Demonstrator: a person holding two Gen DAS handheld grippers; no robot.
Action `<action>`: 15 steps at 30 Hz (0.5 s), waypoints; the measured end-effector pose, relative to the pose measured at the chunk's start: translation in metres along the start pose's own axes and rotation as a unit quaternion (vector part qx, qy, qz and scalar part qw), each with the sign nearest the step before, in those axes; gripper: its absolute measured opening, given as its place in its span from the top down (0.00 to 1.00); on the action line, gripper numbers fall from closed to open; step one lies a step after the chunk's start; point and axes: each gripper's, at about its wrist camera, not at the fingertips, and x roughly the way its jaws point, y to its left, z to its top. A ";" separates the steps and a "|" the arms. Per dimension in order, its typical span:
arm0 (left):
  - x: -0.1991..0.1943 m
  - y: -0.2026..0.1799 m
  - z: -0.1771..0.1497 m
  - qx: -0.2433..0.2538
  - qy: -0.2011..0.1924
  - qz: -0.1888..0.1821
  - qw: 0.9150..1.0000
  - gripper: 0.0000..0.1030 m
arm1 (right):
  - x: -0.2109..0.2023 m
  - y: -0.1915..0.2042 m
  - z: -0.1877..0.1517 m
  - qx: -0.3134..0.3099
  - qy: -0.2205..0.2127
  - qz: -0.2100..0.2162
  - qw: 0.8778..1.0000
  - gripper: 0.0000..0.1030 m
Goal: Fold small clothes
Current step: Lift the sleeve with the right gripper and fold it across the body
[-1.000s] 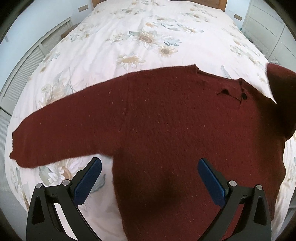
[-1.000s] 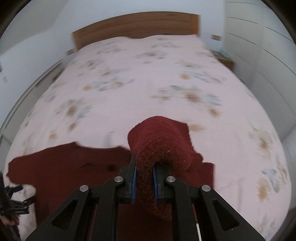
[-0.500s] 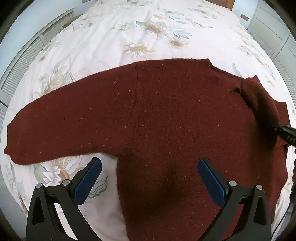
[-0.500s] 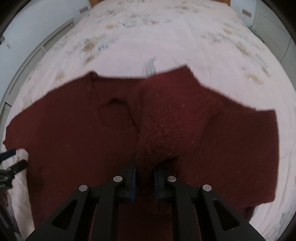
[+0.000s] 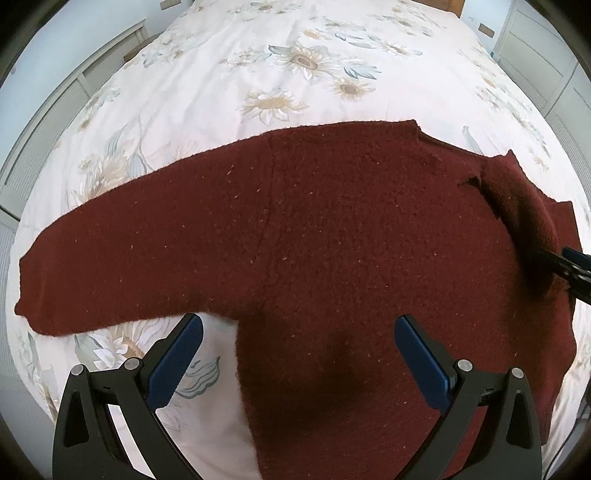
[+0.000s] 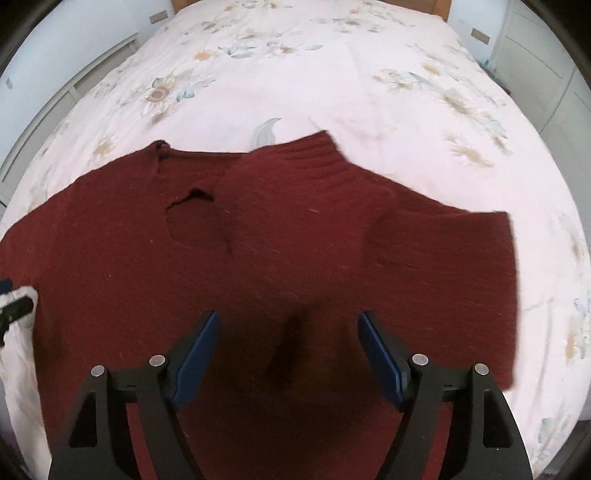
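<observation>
A dark red knit sweater point(image 5: 332, 236) lies flat on the bed, its left sleeve point(image 5: 110, 258) stretched out to the left. Its right sleeve point(image 6: 303, 206) is folded inward across the chest, cuff pointing to the neckline point(image 6: 192, 199). My left gripper point(image 5: 295, 354) is open and empty, hovering over the sweater's lower body. My right gripper point(image 6: 286, 350) is open and empty above the folded sleeve; its tip shows at the right edge of the left wrist view point(image 5: 572, 266).
The bed has a white floral duvet point(image 5: 295, 74) reaching far beyond the sweater. White cabinets stand along the left point(image 5: 55, 110) and right point(image 6: 554, 74) sides. A wooden headboard point(image 6: 439, 7) is at the far end.
My right gripper carried the right sleeve over the sweater's body, lowered it, and opened, letting the sleeve go. The left gripper stayed open and drifted slightly.
</observation>
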 end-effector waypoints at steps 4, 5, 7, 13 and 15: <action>0.003 -0.016 0.006 0.022 0.001 0.000 1.000 0.01 | -0.020 -0.033 -0.022 0.024 -0.007 -0.006 1.000 0.23; 0.005 -0.022 0.008 0.029 0.002 -0.002 1.000 0.01 | -0.024 -0.043 -0.028 0.033 -0.008 -0.013 0.999 0.22; 0.006 -0.038 0.014 0.045 0.001 -0.013 0.999 0.01 | -0.029 -0.062 -0.039 0.048 -0.008 -0.033 0.998 0.22; 0.003 -0.119 0.045 0.114 -0.013 -0.057 0.992 0.01 | -0.026 -0.117 -0.071 0.106 0.011 -0.063 0.992 0.22; 0.004 -0.154 0.055 0.143 -0.017 -0.066 0.987 0.01 | -0.021 -0.131 -0.080 0.129 0.017 -0.062 0.990 0.22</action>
